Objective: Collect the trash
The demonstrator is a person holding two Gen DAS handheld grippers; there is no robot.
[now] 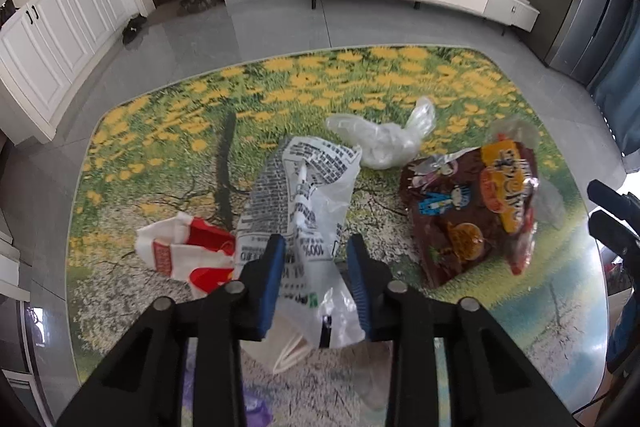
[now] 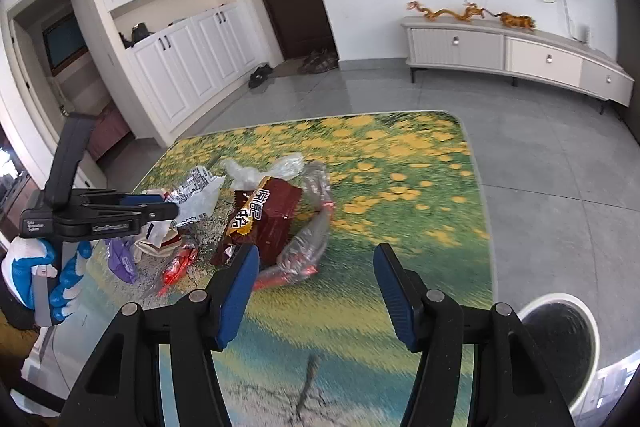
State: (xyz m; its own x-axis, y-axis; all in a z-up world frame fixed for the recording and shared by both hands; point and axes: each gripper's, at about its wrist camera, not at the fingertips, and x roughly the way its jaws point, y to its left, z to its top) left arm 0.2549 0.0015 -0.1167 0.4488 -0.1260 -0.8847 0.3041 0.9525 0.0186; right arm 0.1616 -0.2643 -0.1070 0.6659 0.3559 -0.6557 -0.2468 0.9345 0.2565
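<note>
A clear wrapper (image 1: 308, 195) printed "100%" sits between the half-closed left gripper (image 1: 316, 247) pads, while the right gripper (image 2: 316, 259) gapes wide near a brown snack bag (image 2: 264, 219).

Crumpled wrappers litter mid-frame: a white printed bag (image 1: 304, 203), a clear bag (image 1: 384, 137), a brown snack packet (image 1: 472, 211), a red-white wrapper (image 1: 188, 251).
</note>
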